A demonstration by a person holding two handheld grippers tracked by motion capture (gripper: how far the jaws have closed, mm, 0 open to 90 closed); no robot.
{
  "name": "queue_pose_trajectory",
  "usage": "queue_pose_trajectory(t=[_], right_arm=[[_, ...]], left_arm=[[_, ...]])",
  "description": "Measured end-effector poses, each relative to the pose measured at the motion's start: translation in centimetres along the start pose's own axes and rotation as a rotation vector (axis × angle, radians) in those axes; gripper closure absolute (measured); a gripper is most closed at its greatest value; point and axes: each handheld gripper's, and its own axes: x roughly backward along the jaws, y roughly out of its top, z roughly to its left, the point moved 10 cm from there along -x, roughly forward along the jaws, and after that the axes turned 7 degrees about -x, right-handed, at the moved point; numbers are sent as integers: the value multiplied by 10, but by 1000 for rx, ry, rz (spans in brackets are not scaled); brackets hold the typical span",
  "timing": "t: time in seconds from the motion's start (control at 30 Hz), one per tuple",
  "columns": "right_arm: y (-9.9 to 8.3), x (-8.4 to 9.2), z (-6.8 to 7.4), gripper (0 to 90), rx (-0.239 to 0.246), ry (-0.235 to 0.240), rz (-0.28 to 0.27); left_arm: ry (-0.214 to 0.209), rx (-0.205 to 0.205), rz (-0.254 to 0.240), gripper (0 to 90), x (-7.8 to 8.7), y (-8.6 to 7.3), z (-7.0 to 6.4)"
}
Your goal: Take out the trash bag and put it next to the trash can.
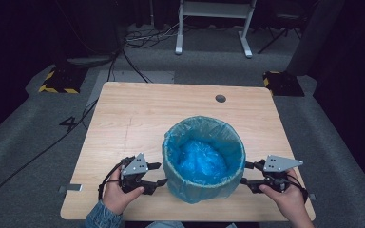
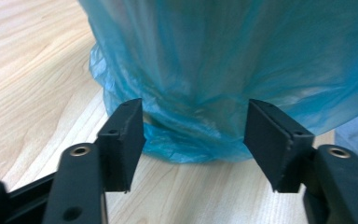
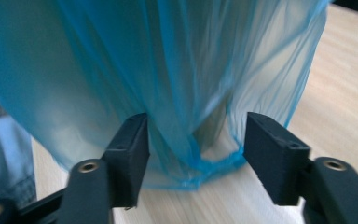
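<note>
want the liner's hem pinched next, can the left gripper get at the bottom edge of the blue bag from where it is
Probably yes. The left gripper has its fingers apart, aimed straight at the blue bag, whose loose hem hangs just ahead over the table with nothing between.

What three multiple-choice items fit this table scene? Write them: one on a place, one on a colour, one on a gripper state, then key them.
1. Where does the bin stand on the table?
A. far left corner
B. near edge, between the grippers
C. beside the round hole

2. What colour is the bag lining it?
A. blue
B. black
C. white

3. How do the left gripper jaws stand?
A. clamped on the bag
B. apart, bag hem beyond them
C. shut on nothing

Key: B, the left gripper and right gripper flank it in the high view; A, blue film drapes over the rim; B, a clear gap shows between the pads.
</note>
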Motion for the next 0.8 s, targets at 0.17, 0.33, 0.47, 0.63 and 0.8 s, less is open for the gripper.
queue_pose_trajectory(t=[0.17, 0.33, 0.47, 0.63, 0.8], right_arm=[[10, 4, 5, 722, 41, 15, -19], [18, 12, 8, 880, 41, 11, -42], [25, 21, 9, 895, 35, -2, -71], [30, 29, 12, 894, 49, -7, -81], [32, 31, 16, 881, 58, 11, -84]], left_arm=[[-4, -11, -7, 333, 2, 4, -3], [-14, -37, -16, 302, 3, 10, -8], [-18, -55, -30, 272, 5, 17, -12], [-25, -55, -49, 264, 4, 24, -13], [-74, -56, -90, 257, 5, 35, -21]])
